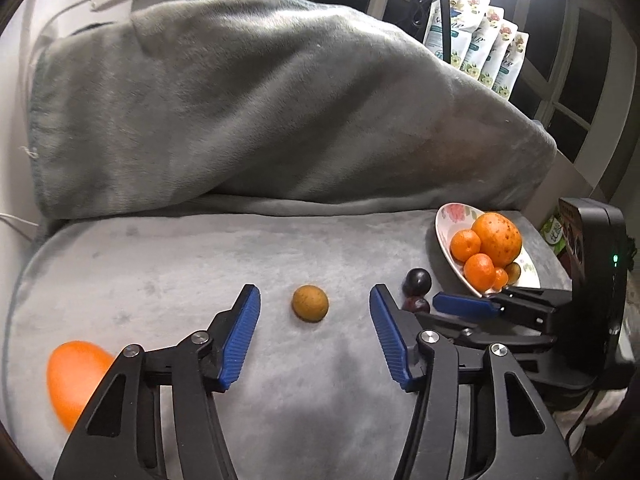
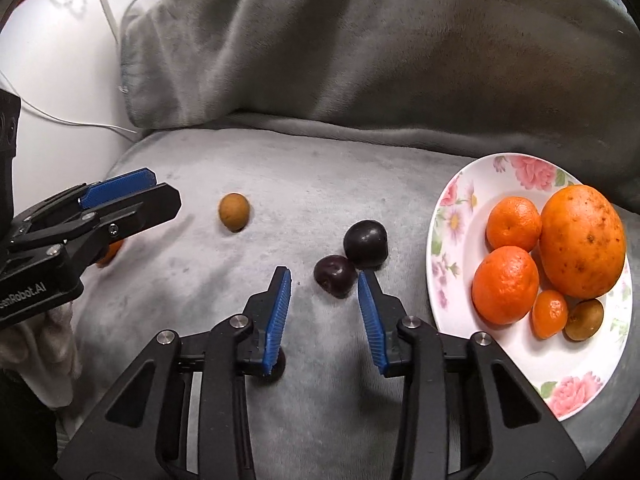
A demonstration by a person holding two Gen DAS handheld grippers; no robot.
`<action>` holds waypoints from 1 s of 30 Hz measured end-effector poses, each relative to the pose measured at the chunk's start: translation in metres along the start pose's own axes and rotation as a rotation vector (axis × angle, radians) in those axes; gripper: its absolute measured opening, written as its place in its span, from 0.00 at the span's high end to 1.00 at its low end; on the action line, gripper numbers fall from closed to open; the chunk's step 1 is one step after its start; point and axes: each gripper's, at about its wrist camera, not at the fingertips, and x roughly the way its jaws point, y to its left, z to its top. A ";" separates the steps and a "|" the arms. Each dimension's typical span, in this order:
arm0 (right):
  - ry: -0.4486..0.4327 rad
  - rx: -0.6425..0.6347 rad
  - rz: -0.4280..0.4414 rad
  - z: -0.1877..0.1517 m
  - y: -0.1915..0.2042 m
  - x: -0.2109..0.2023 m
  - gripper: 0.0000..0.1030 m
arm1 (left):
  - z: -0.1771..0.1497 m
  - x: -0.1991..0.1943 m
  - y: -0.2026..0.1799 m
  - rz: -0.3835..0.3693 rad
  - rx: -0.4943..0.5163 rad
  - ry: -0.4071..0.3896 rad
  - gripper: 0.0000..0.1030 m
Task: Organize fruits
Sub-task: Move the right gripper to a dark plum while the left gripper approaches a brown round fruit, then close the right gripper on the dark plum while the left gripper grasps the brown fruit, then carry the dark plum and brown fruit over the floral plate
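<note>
A small brown round fruit [image 1: 310,303] [image 2: 234,212] lies on the grey blanket, just ahead of my open, empty left gripper [image 1: 315,294]. Two dark plums [image 2: 335,280] [image 2: 366,243] lie side by side; my open, empty right gripper [image 2: 324,276] sits just before the nearer one. They also show in the left wrist view [image 1: 417,280]. A flowered plate [image 2: 456,216] [image 1: 446,220] at the right holds a large orange [image 2: 582,240], two tangerines [image 2: 505,284], a small orange fruit and a brown one. An orange fruit [image 1: 74,380] lies at the left, blurred.
A grey blanket [image 1: 280,120] is heaped behind the flat surface. Flowered packets [image 1: 480,40] stand at the back right by dark windows. White cables [image 2: 60,120] run along the left. The right gripper's body [image 1: 592,280] stands beside the plate.
</note>
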 end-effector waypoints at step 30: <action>0.030 -0.050 -0.080 0.013 0.019 0.025 0.76 | -0.007 0.052 0.009 -0.013 -0.012 0.127 0.76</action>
